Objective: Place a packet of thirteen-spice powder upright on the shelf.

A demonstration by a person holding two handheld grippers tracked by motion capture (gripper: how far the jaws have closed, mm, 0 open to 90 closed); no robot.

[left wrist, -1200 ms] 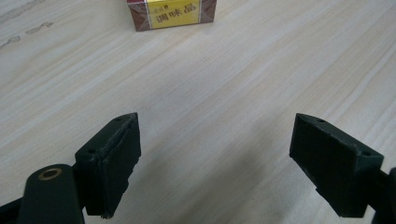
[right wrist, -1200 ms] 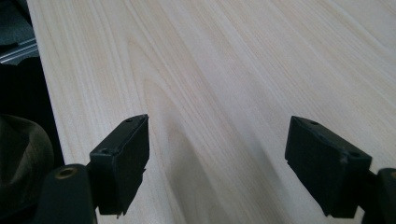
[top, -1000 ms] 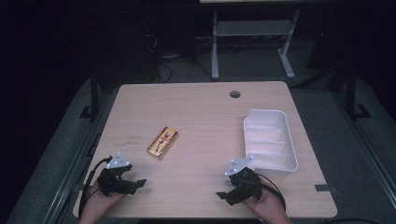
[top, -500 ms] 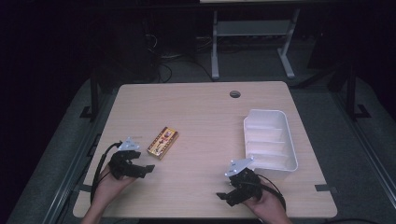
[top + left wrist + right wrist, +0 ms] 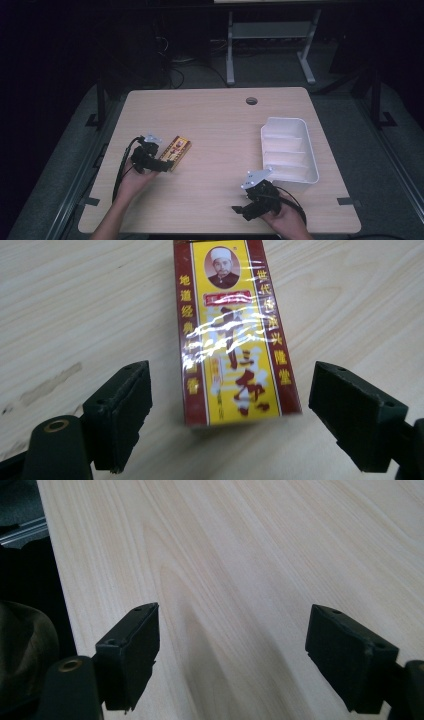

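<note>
Box (image 5: 235, 335) top cut off

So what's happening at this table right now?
A person works at a wooden table with a claw in each hand. The left claw has come up to a red and yellow packet lying flat; its jaws have just been opening and now stand on either side of the packet's near end, not pressing on it. The right claw rests open over bare wood near the front edge. A white divided tray sits at the right.
</note>
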